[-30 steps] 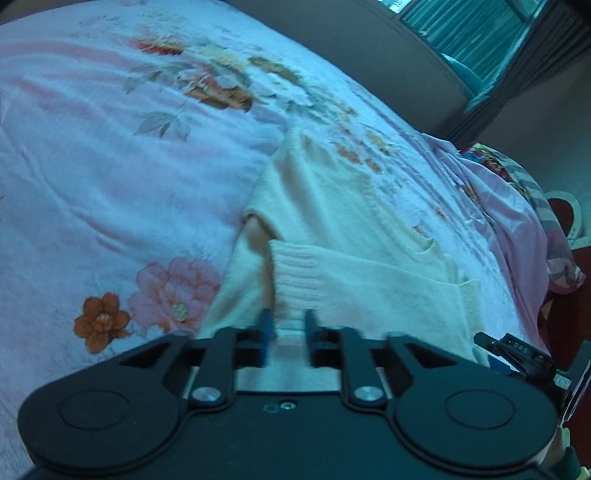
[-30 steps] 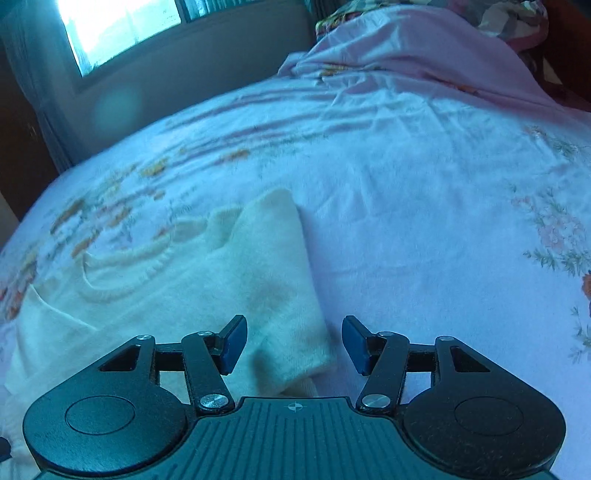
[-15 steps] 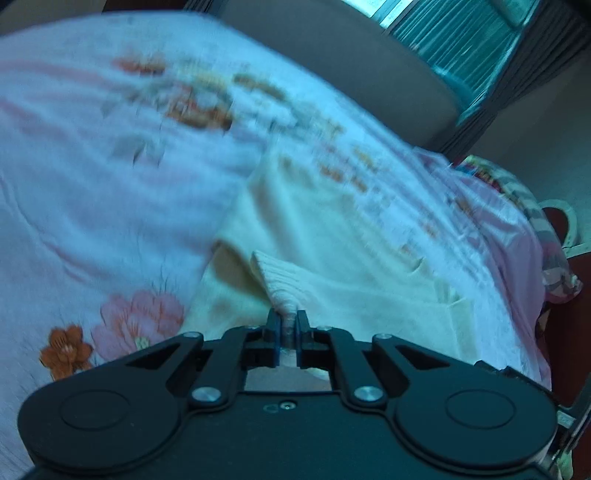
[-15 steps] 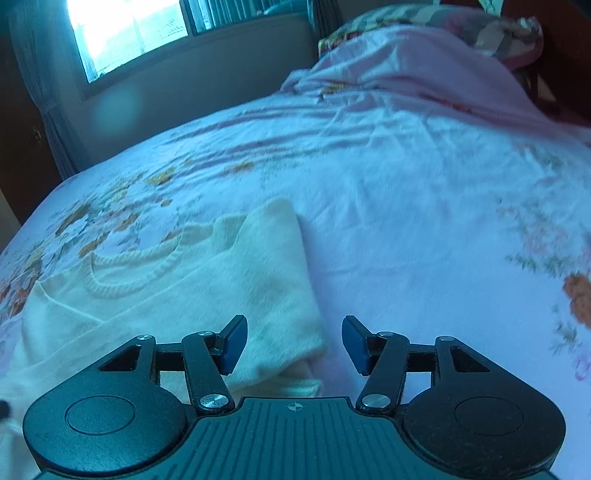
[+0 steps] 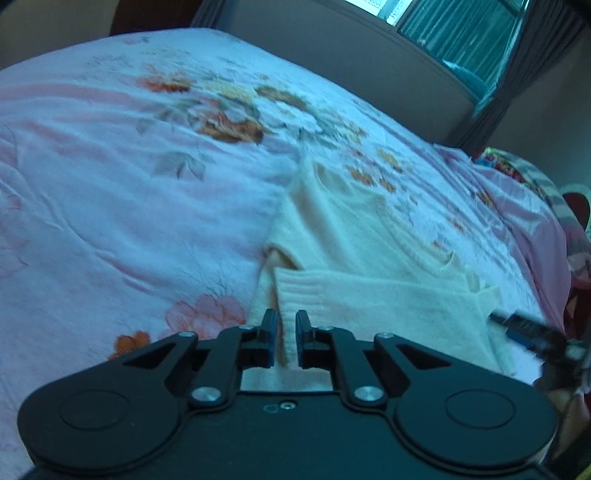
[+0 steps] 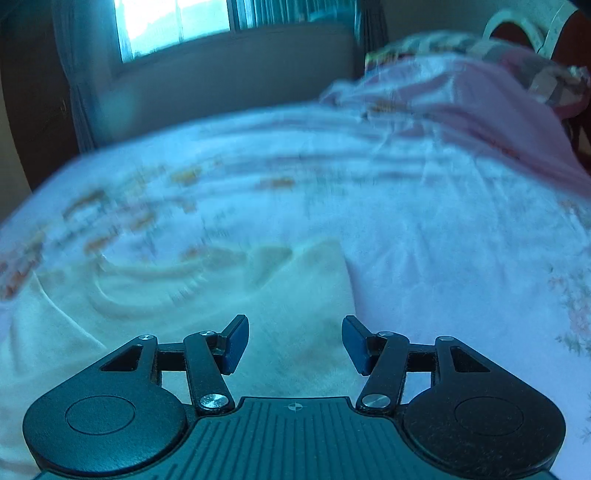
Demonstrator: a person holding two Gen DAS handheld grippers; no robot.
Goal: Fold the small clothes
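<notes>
A small cream knit sweater (image 5: 354,236) lies on the floral pink bedsheet (image 5: 110,192). One sleeve is folded across its body, with the ribbed cuff (image 5: 295,291) lying toward me. My left gripper (image 5: 282,332) sits at that cuff, its jaws a narrow gap apart with the cuff's edge between them, loose. In the right wrist view the sweater (image 6: 177,302) fills the lower left. My right gripper (image 6: 293,341) is wide open and empty above the sweater's right edge. The right gripper also shows at the edge of the left wrist view (image 5: 524,328).
A bunched pink blanket (image 6: 461,107) and patterned pillows (image 6: 546,77) lie at the head of the bed. A wall with a window (image 6: 173,26) and curtains runs along the bed's far side. Bare sheet (image 6: 461,258) lies right of the sweater.
My left gripper closed on the cuff half a second ago, then parted its jaws slightly and let the cuff lie down. Both views tilted upward, and the right one is blurred by motion.
</notes>
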